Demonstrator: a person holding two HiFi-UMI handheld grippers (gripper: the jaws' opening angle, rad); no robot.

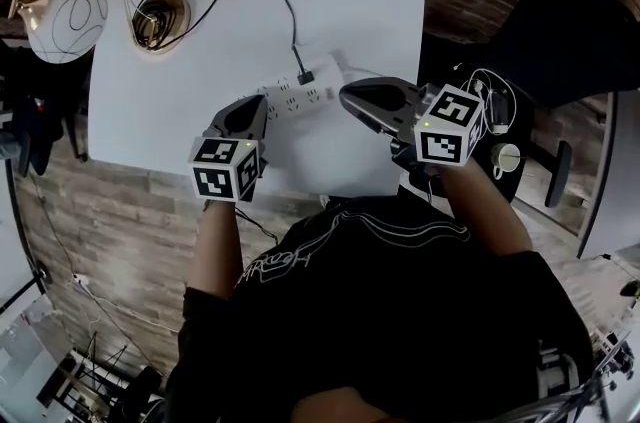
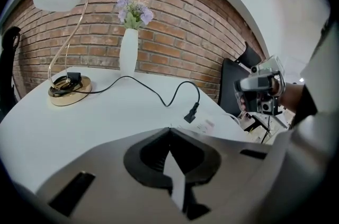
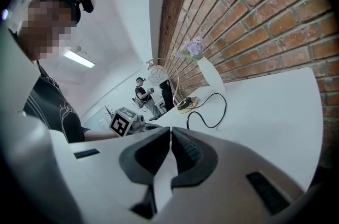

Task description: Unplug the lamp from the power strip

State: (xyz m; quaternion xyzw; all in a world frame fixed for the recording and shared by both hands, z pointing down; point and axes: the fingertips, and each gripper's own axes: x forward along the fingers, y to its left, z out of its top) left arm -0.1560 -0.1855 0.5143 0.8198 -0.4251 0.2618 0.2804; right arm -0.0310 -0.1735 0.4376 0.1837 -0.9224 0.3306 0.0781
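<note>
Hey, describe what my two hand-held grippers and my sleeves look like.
Both the left hand-held gripper and right hand-held gripper have grey tapered bodies with black ribbed pads inside the jaws. Each carries a white cube printed with black square markers. The person wears a black short-sleeved shirt with a pale line print.

table white | power strip white | cord black | lamp shade white, black loops | wall red brick
</note>
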